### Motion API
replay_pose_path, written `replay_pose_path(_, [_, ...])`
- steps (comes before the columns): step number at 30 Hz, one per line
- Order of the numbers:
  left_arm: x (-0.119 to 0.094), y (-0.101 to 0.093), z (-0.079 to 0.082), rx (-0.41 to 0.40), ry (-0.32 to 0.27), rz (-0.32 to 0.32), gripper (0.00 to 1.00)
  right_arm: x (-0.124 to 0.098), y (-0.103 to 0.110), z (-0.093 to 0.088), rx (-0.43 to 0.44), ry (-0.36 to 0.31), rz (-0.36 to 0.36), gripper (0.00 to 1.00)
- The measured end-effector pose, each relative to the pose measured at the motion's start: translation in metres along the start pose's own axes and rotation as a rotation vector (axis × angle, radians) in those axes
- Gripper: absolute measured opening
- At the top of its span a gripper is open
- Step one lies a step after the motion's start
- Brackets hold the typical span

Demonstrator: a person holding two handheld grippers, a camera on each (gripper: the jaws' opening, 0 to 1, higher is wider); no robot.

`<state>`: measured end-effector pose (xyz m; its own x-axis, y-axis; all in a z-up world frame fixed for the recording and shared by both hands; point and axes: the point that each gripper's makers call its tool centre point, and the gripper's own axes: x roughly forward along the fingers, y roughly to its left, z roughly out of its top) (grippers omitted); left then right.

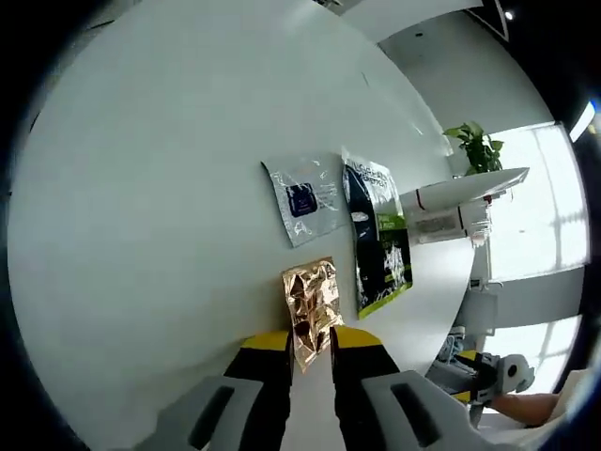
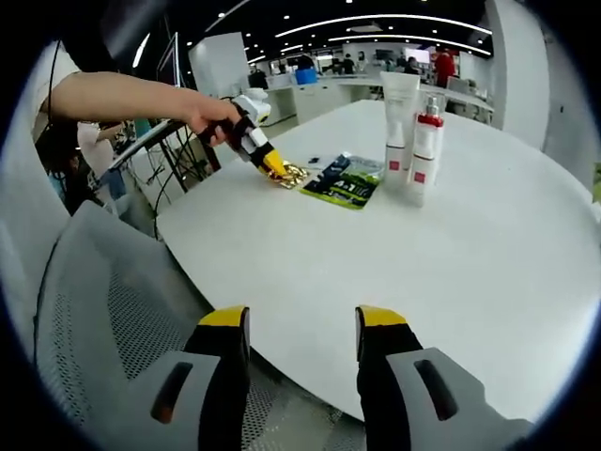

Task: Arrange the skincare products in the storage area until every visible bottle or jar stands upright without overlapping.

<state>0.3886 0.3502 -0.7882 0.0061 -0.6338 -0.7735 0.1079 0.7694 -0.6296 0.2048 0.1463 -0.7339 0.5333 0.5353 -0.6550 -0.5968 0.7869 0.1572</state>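
The left hand-held gripper (image 1: 311, 349) pinches the lower edge of a crinkled gold foil sachet (image 1: 311, 303) at lower centre of the left gripper view. The thin foil could slip or tear, or drag into the dark green sachet (image 1: 380, 246) just beside it. The right hand-held gripper (image 2: 300, 324) hangs wide open and empty over the worktop (image 2: 451, 263) edge. A white tube (image 2: 399, 111) and pump bottle (image 2: 424, 148) stand upright at upper right.

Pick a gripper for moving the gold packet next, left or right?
Left. The left gripper has its fingers closed on the gold packet. The right gripper hangs open at the near table edge, far from the packet, so it would probably need a long reach.
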Motion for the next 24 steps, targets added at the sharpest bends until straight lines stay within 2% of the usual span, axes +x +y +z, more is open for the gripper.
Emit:
replay_pose_path(3, [-0.004, -0.005, -0.004, 0.029, 0.006, 0.025, 0.23, 0.0, 0.0, 0.0, 0.001, 0.002, 0.001, 0.43])
replay_pose_path(8, [-0.011, 0.001, -0.004, 0.073, 0.014, 0.079, 0.29, 0.0, 0.001, -0.002, 0.001, 0.012, 0.004, 0.42])
replay_pose_path(9, [-0.014, 0.002, -0.001, 0.103, 0.003, 0.085, 0.29, 0.0, 0.001, -0.002, 0.001, 0.012, 0.004, 0.42])
replay_pose_path(12, [-0.02, -0.001, 0.019, 0.139, -0.089, 0.087, 0.26, 0.0, 0.0, -0.003, 0.006, 0.012, 0.0, 0.42])
replay_pose_path(15, [-0.028, 0.0, 0.042, 0.277, -0.169, 0.135, 0.27, 0.0, -0.001, -0.002, 0.006, 0.008, -0.001, 0.42])
replay_pose_path(16, [-0.031, 0.002, 0.048, 0.311, -0.176, 0.167, 0.28, 0.0, -0.001, -0.002, 0.007, 0.008, 0.0, 0.42])
replay_pose_path(18, [-0.029, -0.003, 0.059, 0.376, -0.209, 0.18, 0.28, 0.0, -0.001, -0.001, 0.005, 0.005, -0.002, 0.42])
replay_pose_path(19, [-0.027, -0.005, 0.061, 0.395, -0.19, 0.181, 0.27, 0.0, -0.001, -0.001, 0.007, 0.004, -0.003, 0.41])
replay_pose_path(20, [-0.025, -0.007, 0.066, 0.437, -0.199, 0.19, 0.26, 0.0, -0.002, -0.001, 0.01, 0.004, -0.003, 0.41])
replay_pose_path(22, [-0.023, -0.002, 0.078, 0.498, -0.218, 0.263, 0.26, 0.0, -0.003, -0.001, 0.018, 0.001, -0.007, 0.41])
replay_pose_path(24, [-0.016, -0.007, 0.085, 0.57, -0.218, 0.264, 0.26, 0.0, -0.004, -0.001, 0.019, -0.001, -0.009, 0.41])
